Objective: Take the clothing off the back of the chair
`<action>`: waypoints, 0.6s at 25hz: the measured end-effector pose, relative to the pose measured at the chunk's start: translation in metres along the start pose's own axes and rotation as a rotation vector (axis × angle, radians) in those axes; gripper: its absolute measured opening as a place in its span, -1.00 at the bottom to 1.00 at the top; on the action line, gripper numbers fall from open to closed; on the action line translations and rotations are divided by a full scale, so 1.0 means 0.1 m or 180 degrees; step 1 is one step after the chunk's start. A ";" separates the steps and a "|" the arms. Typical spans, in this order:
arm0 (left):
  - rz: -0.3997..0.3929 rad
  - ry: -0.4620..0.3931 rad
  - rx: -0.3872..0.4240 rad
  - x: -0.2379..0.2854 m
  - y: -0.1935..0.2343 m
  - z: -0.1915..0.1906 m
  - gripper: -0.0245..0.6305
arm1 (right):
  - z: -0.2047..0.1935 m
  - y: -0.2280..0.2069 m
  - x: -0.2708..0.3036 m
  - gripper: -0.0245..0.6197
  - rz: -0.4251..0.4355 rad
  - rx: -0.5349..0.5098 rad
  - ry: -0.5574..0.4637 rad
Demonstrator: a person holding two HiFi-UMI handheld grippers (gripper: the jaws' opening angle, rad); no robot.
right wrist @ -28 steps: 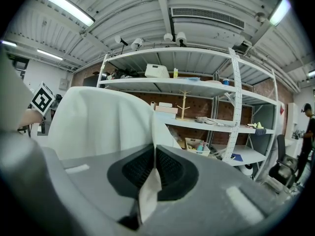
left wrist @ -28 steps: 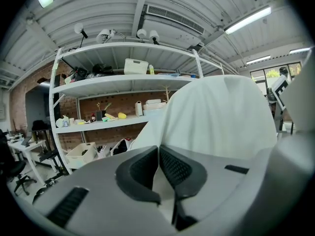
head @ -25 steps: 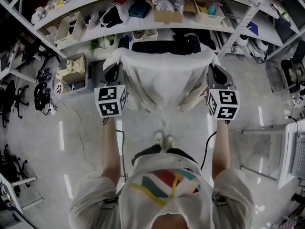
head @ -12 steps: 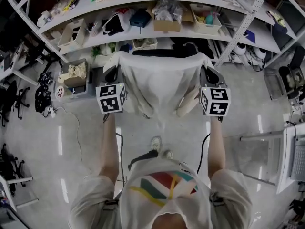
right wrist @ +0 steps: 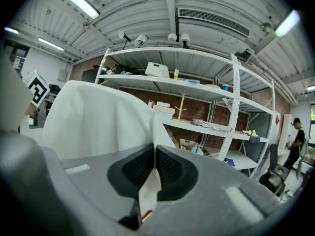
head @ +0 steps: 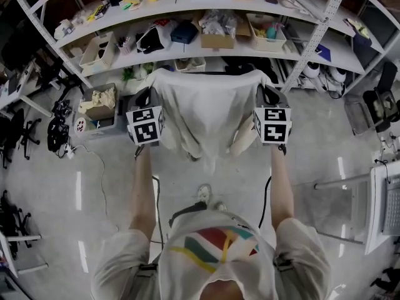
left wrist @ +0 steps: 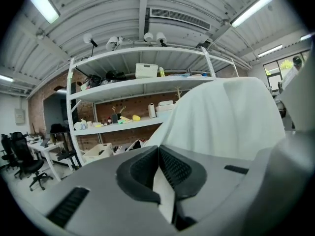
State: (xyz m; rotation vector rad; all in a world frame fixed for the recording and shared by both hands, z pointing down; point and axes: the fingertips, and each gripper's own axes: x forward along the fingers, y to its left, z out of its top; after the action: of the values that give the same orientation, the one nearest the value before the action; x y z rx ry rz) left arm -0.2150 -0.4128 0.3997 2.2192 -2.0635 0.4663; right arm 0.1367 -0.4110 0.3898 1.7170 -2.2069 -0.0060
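Shelf [head: 206, 52] carries a cardboard box [head: 217, 40], white bin [head: 100, 47].

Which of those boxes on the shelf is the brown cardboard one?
The cardboard box mid-shelf, just above the white garment. The left bin is white, the right bin cream.

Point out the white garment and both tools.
white garment [head: 206, 108], head view, middle of the hanging cloth.
left tool [left wrist: 158, 151], left gripper view, between the jaw tips.
right tool [right wrist: 154, 150], right gripper view, between the jaw tips.
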 end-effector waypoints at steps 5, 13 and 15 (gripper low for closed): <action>0.0180 -0.0216 0.0110 -0.17 0.13 0.25 -0.88 | 0.15 -0.19 -0.16 -0.90 -0.0126 0.0142 -0.0131; 0.0518 -0.0621 0.0278 -0.46 0.40 0.82 -0.88 | 0.49 -0.53 -0.34 -0.90 -0.0413 0.0027 -0.0364; 0.0568 -0.0733 0.0311 -0.54 0.44 1.00 -0.88 | 0.67 -0.57 -0.37 -0.90 -0.0447 -0.0033 -0.0476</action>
State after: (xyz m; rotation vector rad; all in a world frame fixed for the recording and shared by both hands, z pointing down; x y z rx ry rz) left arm -0.2436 -0.3913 0.2834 2.2467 -2.4183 0.3440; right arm 0.1803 -0.4052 0.3046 1.9192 -2.1786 -0.1854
